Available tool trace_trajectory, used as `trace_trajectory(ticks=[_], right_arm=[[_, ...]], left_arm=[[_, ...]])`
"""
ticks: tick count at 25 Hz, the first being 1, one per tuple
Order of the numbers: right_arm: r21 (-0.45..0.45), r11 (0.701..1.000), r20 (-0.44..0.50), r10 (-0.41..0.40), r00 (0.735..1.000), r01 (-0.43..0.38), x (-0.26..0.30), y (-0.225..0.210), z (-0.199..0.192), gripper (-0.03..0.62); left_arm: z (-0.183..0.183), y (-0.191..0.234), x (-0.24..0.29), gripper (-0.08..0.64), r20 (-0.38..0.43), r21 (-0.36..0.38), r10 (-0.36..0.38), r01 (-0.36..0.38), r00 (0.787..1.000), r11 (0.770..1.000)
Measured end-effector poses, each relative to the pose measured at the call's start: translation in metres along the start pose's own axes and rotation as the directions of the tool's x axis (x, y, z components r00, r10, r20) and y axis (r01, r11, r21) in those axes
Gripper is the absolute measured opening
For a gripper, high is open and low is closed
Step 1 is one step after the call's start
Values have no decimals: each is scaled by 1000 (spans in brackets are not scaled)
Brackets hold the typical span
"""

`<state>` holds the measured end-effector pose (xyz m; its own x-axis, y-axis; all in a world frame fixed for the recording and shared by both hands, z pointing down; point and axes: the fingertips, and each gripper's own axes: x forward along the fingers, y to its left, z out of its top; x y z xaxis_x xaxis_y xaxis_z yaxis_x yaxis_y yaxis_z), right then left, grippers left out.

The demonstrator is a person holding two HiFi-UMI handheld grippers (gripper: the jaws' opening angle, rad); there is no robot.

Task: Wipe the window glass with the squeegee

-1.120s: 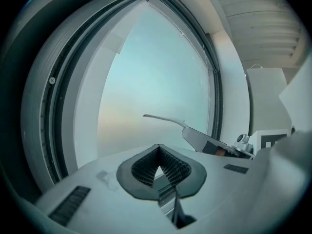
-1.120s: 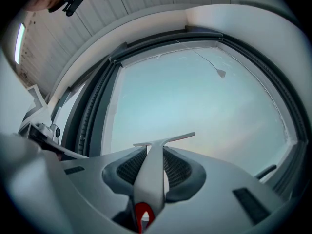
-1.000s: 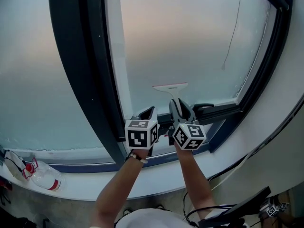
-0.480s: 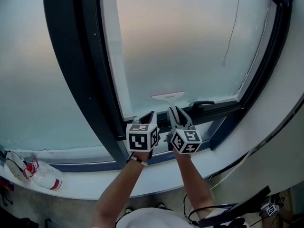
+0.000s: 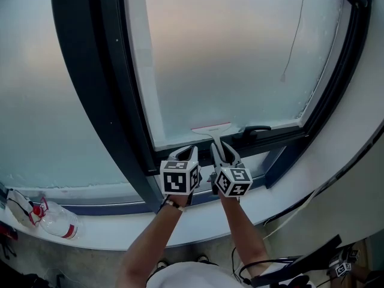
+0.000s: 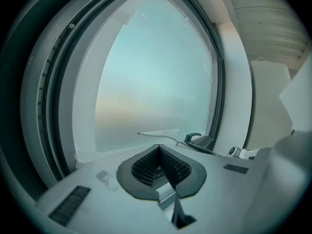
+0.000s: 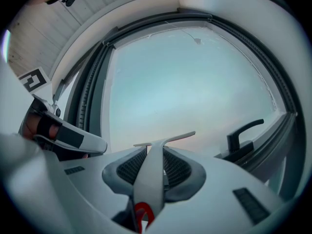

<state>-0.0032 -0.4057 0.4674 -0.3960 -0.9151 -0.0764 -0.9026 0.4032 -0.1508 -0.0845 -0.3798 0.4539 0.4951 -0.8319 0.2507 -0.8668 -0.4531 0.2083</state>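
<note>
The window glass [image 5: 228, 59] was huge with a dark frame [image 5: 282, 138] round it, and the squeegee [image 5: 211, 126] sat at the pane's bottom edge, near the window handle [image 5: 257, 129]. My right tool [image 5: 222, 147] was clamped on its stem, and the left tool [image 5: 188, 151] was pinched together, empty. I reckoned going any lower would knock the blade on the frame and twist it in the grip

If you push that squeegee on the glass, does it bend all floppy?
Probably not much: the squeegee handle looks like stiff white plastic, held straight in the right gripper. Its thin blade edge may flex slightly. It looks light.
</note>
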Motion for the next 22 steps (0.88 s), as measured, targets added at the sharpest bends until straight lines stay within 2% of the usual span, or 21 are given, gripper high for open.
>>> trace_trajectory(ticks=[6,12,17,22], right_arm=[[24,1000,-42,-4,999,5,-2,-5,-19,92],[1,1000,-58,-2,998,2,-5,-7,-30,92],[31,1000,-88,0,996,3,-4,-13,-47,92],[17,1000,-112,12,994,-10,-1,-12,-54,92]], left_arm=[[-9,2,2,0,-17,-12,4,-4,1000,1000],[-16,-1,4,0,-19,-22,9,-10,1000,1000],[-23,2,6,0,-23,-39,26,-27,999,999],[-30,5,6,0,-32,-61,42,-44,999,997]])
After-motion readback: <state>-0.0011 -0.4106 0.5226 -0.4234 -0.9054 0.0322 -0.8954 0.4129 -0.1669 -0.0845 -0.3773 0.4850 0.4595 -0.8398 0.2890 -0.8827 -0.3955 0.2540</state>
